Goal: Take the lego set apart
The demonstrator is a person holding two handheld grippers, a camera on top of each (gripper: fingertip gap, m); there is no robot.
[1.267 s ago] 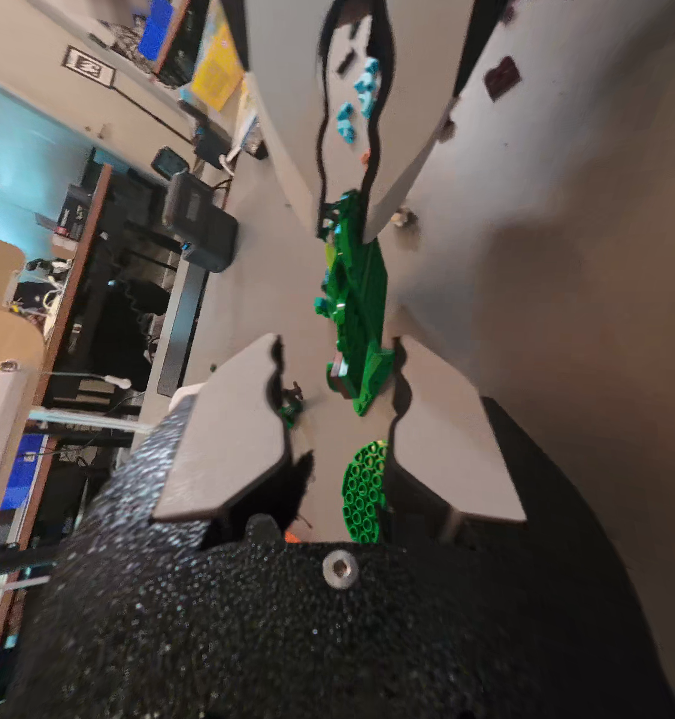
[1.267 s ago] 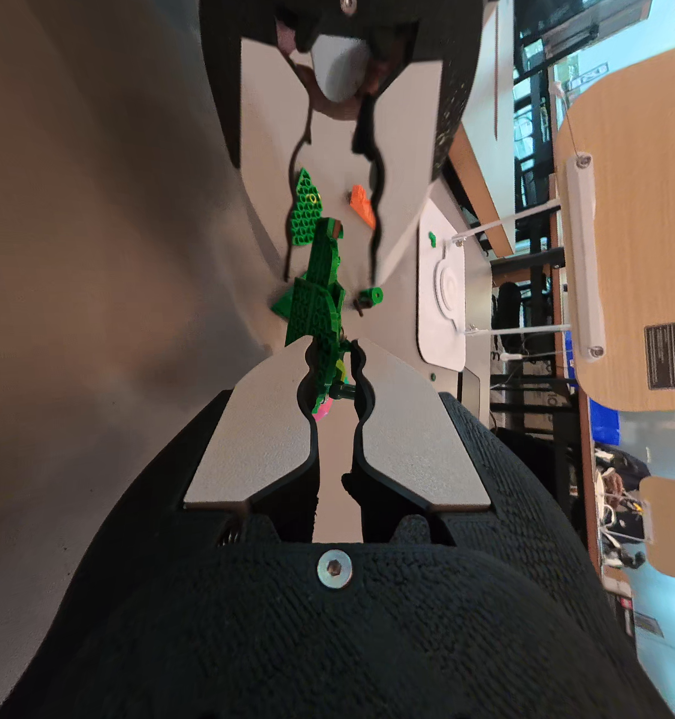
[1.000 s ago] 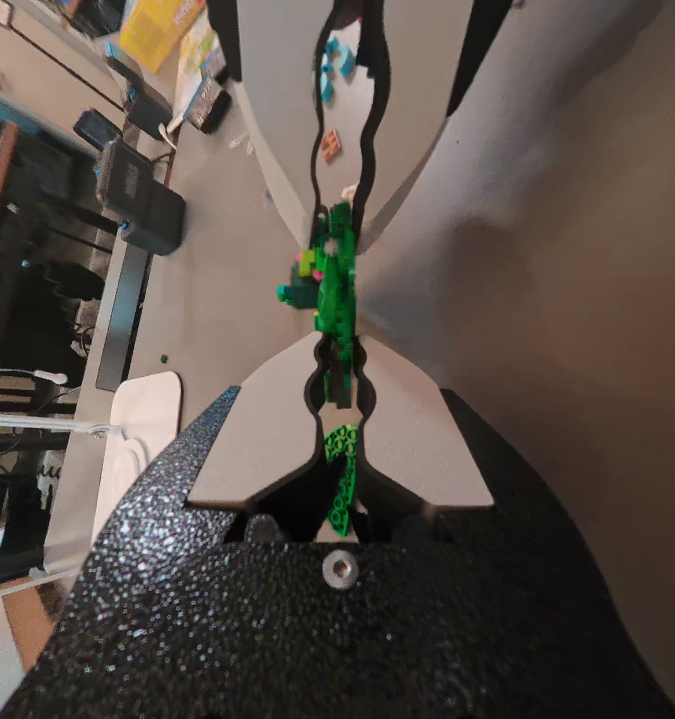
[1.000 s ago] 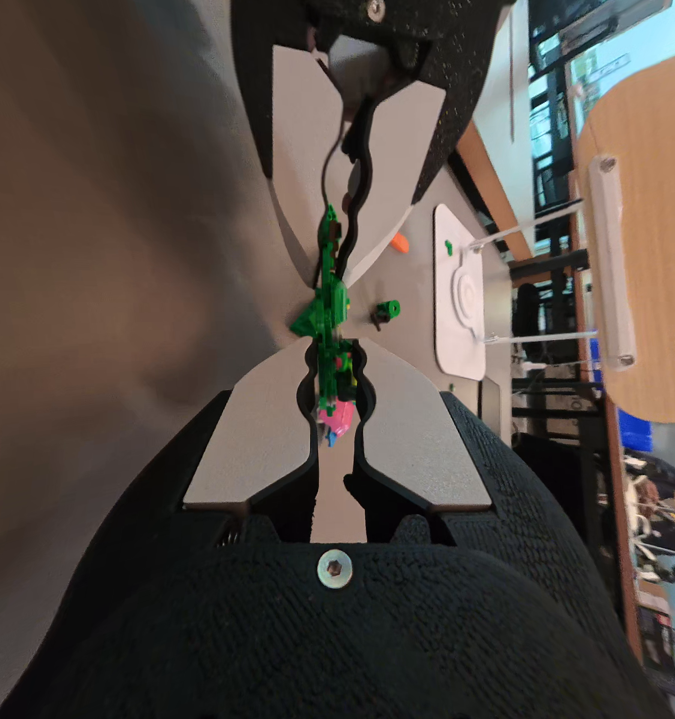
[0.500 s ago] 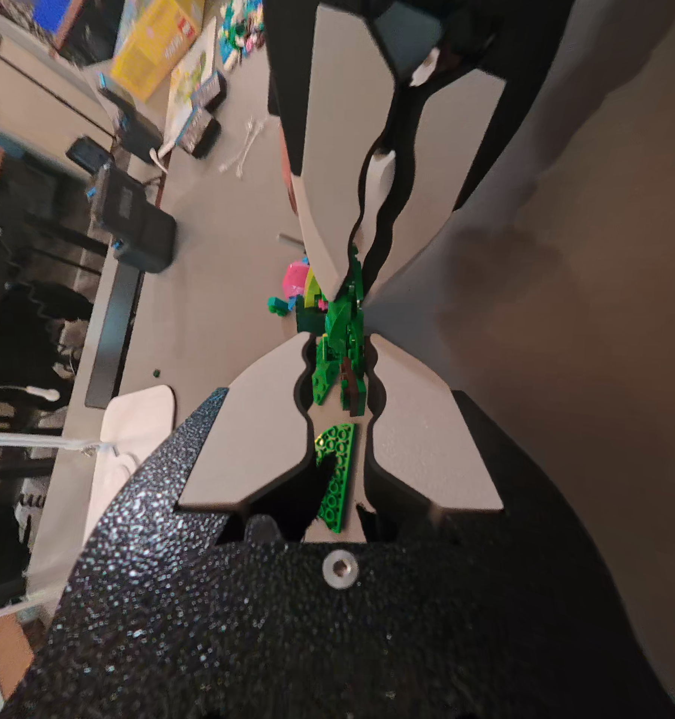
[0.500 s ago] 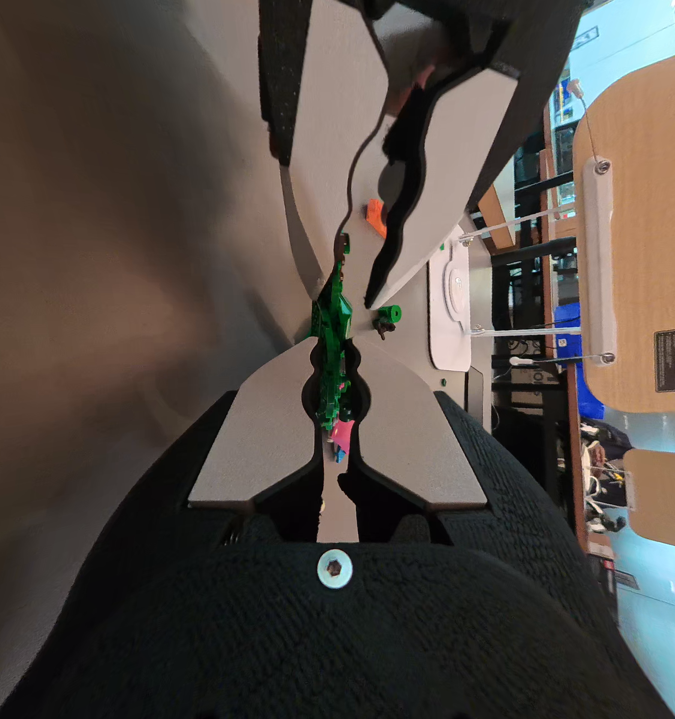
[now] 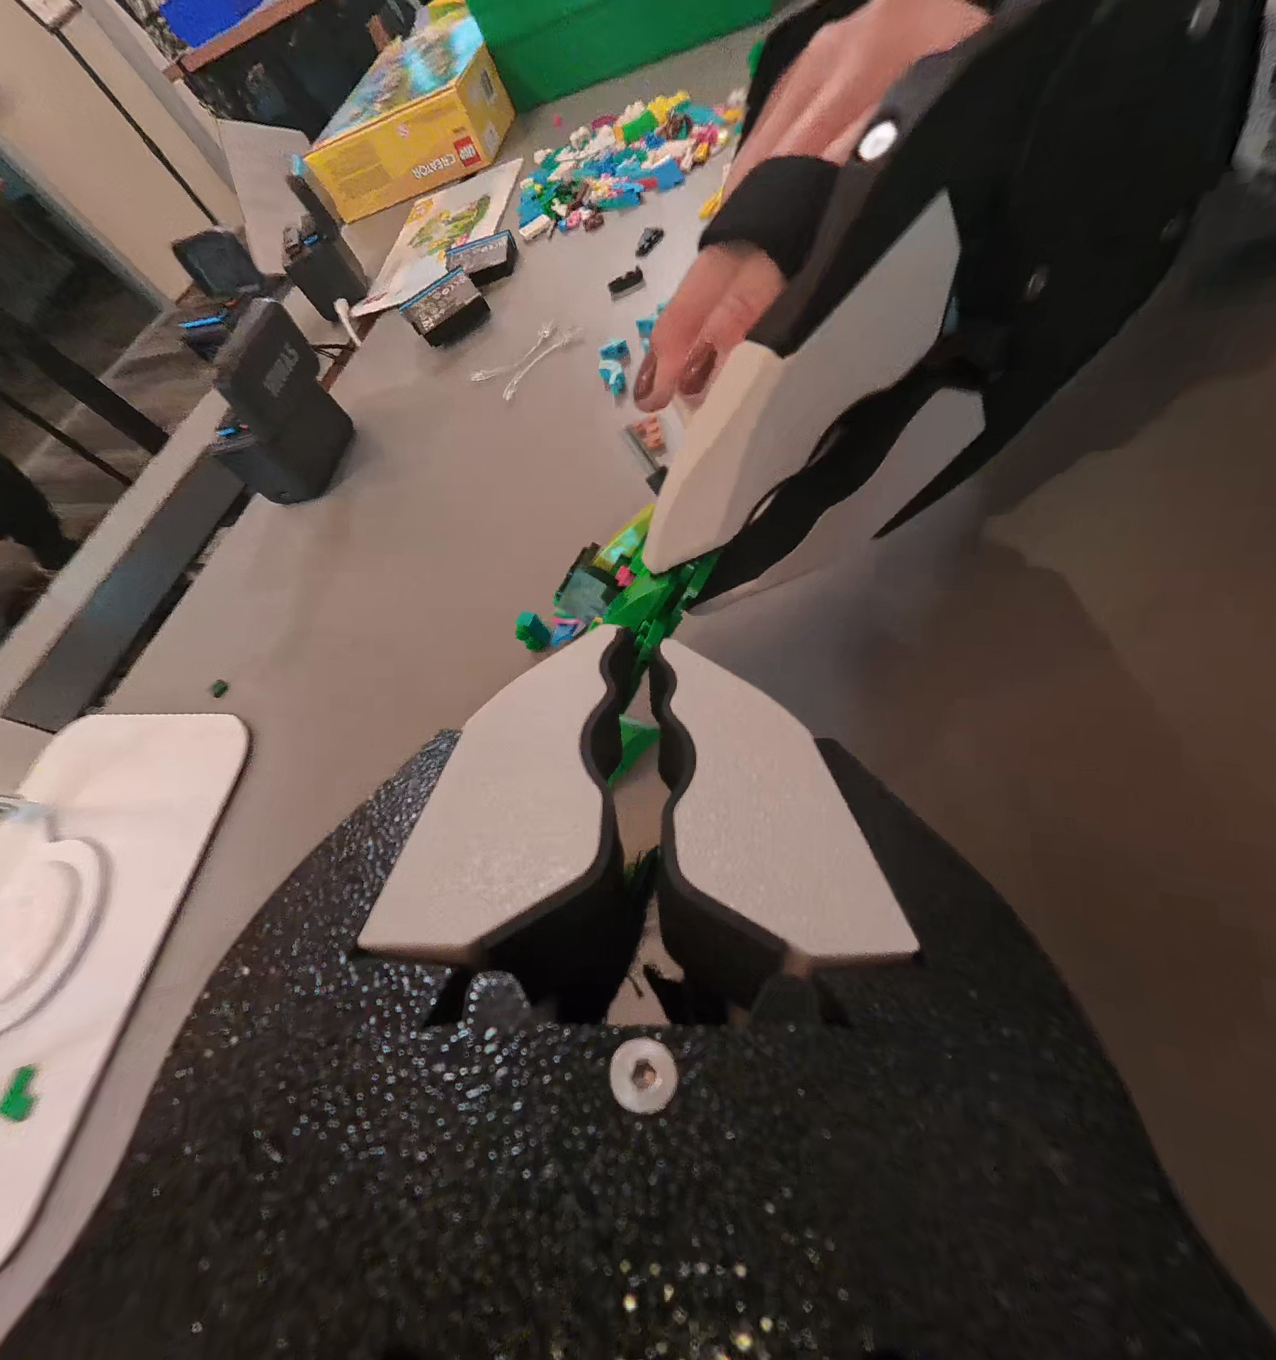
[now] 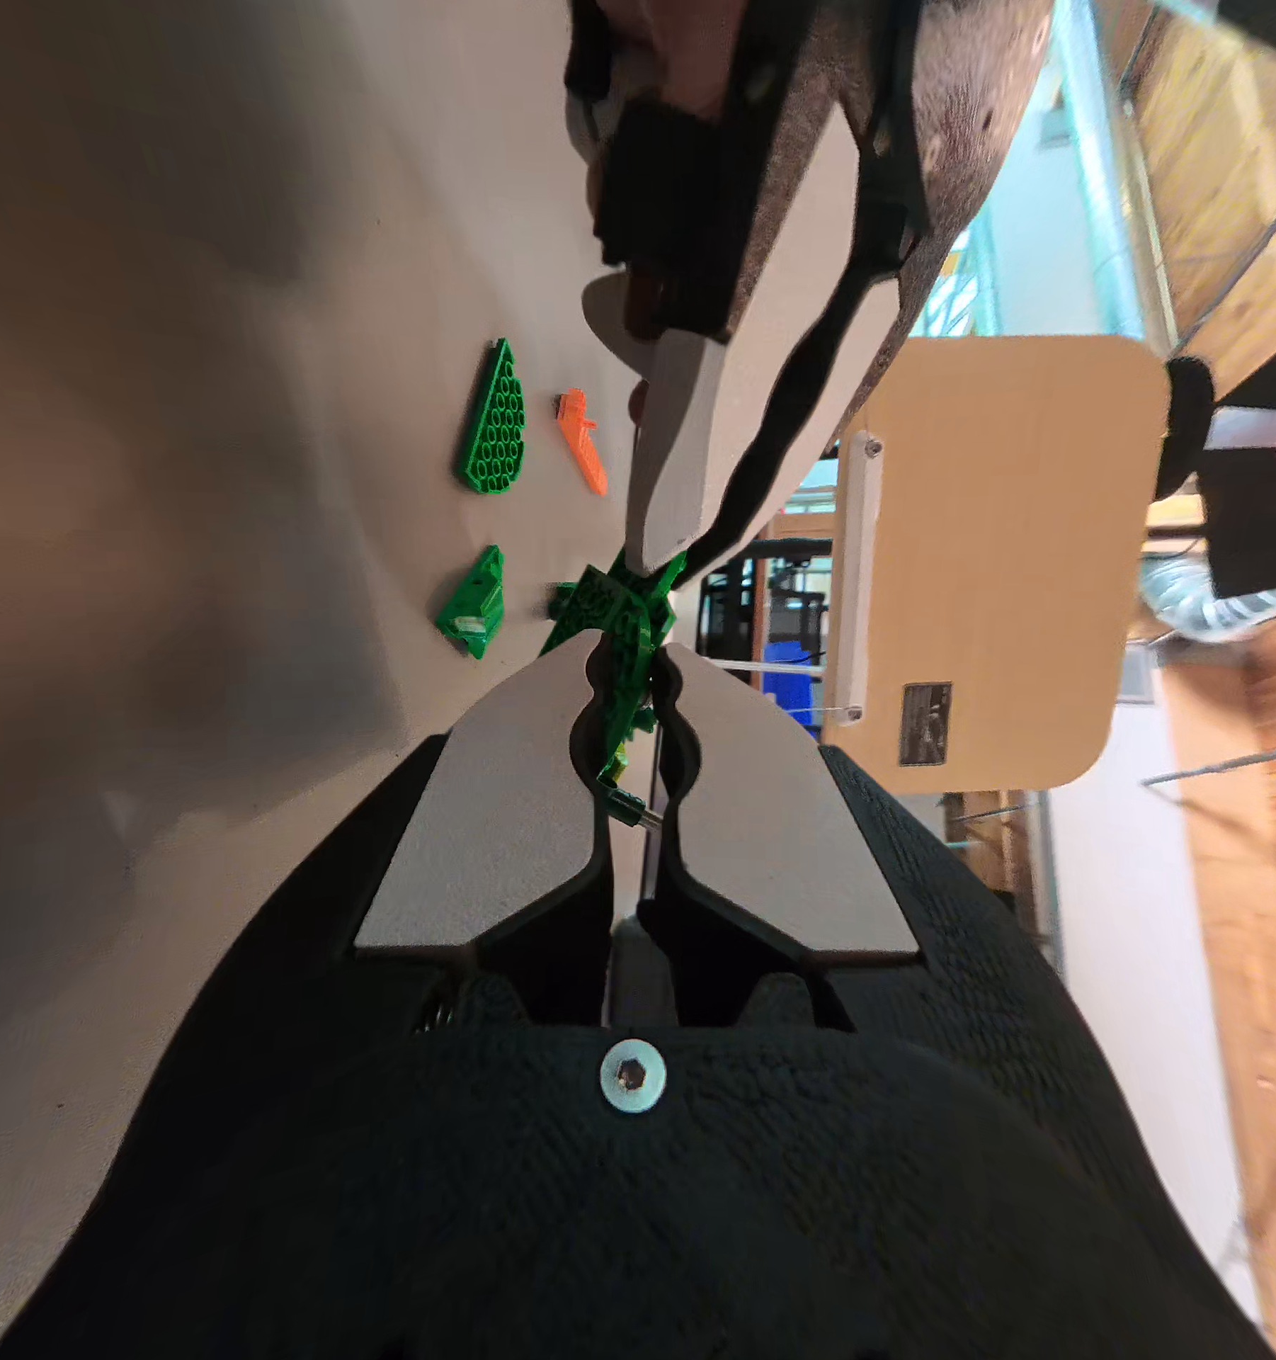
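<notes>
Left gripper (image 7: 633, 655): jaws nearly closed on one end of the green lego build (image 7: 653, 600).
Build: spanned both sets of tips, held off the table (image 7: 400, 515).
Right gripper (image 8: 626, 647): jaws clamped the other end.
Handling: probably light, stiff, brittle at seams; grip close beside the joint.

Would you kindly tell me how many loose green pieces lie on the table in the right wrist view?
2: a studded wedge plate left of the orange piece, and a smaller wedge below it. The grippers may hide others.
</notes>
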